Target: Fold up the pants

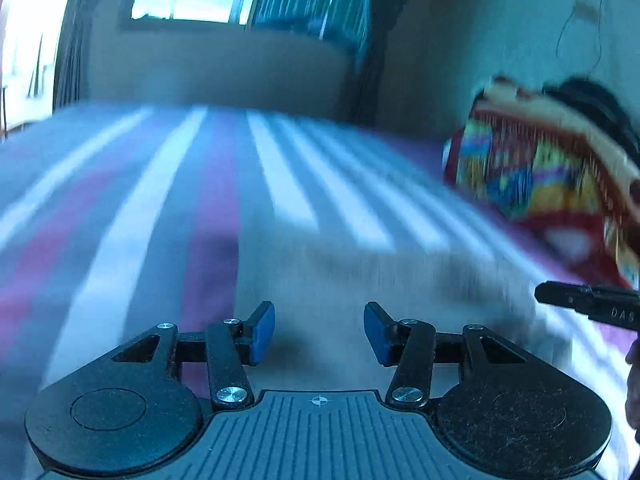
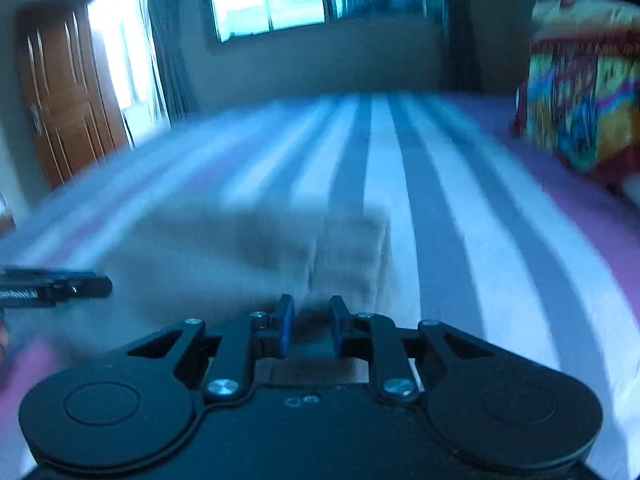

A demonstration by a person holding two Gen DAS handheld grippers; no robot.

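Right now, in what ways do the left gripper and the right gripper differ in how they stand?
The left gripper has its blue pads wide apart, while the right gripper leaves only a narrow gap. The left gripper sits over the middle of the pale folded pants; the right gripper sits near their right edge. Both look empty, with nothing seen between the pads, above the striped bed sheet.

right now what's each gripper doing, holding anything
left gripper: open, nothing between the pads.
right gripper: narrow gap, nothing held; pants lie ahead.
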